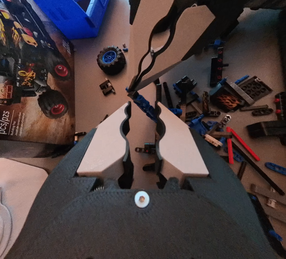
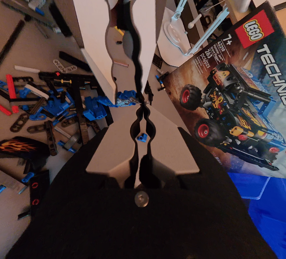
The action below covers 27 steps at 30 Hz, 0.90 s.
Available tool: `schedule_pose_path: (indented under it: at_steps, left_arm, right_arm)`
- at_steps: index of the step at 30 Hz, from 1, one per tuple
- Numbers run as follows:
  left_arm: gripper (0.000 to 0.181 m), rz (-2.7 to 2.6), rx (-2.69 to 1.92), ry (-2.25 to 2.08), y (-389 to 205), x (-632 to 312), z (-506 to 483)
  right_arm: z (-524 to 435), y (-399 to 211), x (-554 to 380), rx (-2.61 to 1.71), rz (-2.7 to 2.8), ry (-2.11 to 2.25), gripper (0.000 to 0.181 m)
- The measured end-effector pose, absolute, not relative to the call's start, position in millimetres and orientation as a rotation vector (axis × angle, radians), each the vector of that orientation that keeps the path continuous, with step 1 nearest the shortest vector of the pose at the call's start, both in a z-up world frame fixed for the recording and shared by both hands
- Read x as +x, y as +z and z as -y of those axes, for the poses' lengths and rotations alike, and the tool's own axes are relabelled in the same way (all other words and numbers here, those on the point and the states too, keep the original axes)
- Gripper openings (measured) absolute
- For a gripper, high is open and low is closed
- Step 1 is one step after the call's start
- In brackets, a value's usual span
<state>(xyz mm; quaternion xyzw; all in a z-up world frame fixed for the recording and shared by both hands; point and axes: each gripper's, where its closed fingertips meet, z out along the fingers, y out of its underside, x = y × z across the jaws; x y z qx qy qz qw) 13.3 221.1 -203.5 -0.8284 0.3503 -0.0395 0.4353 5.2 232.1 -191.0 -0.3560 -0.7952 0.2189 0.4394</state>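
In the left wrist view my left gripper [image 1: 143,103] is open. A blue toy building piece [image 1: 144,107] hangs slantwise between its fingers, and a gap shows on the left finger's side. My right gripper [image 1: 131,89] comes in from above and is shut on the upper end of that piece. In the right wrist view my right gripper [image 2: 143,104] has its fingertips closed at the end of the blue piece [image 2: 123,99]. The left gripper [image 2: 128,95] stands open around the piece from the far side.
A pile of loose black, blue and red building parts [image 1: 216,104] [image 2: 54,104] lies on the table. A black wheel with a blue hub [image 1: 111,60], the toy's box [image 1: 35,73] [image 2: 232,104], a blue bin [image 1: 66,3] and a white lamp base [image 2: 173,42] stand around. Less than 4 cm separates the two grippers' tips.
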Motion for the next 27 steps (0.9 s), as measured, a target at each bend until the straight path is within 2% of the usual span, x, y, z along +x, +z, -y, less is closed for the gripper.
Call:
schedule_pose_path:
  at_steps: [5, 9, 20, 24, 27]
  left_arm:
    - [0.007, -0.898, -2.066, 0.068, -207, 5, -227]
    - [0.005, -0.974, -2.06, 0.18, -205, 3, -226]
    - [0.006, -1.113, -1.996, 0.336, -206, 10, -226]
    - [0.005, -1.125, -1.969, 0.359, -203, 7, -226]
    - [0.005, -1.108, -2.018, 0.35, -214, -7, -223]
  right_arm:
    - [-234, -188, 7, -0.915, 1.966, 0.574, 0.0]
    - [-234, -179, 9, -0.789, 1.952, 0.451, 0.018]
    - [-211, -187, 12, -0.726, 2.046, 0.497, 0.008]
    - [-209, -180, 13, -0.88, 2.01, 0.749, 0.005]
    - [-209, -143, 21, -0.913, 1.875, 1.021, 0.005]
